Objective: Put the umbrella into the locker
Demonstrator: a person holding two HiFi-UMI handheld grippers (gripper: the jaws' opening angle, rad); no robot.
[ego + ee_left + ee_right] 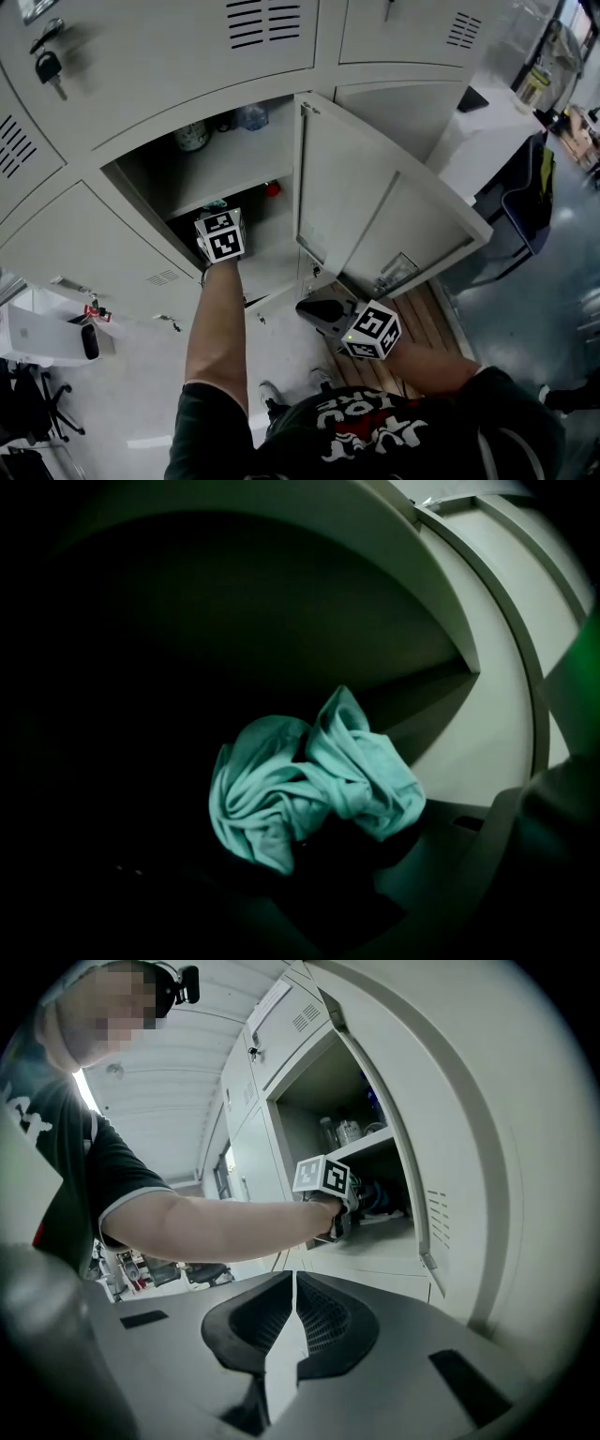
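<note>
Teal umbrella [309,780] inside the dark locker [487,742]

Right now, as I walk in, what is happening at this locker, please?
A person holds the left claw inside the lower compartment of an open grey metal locker, under its shelf. Directly in front of that claw is a crumpled teal fabric bundle, probably the umbrella. The compartment is too dark to tell whether the claw grips it. The right claw is shut and empty, held outside the locker, below the open grey locker door.
</note>
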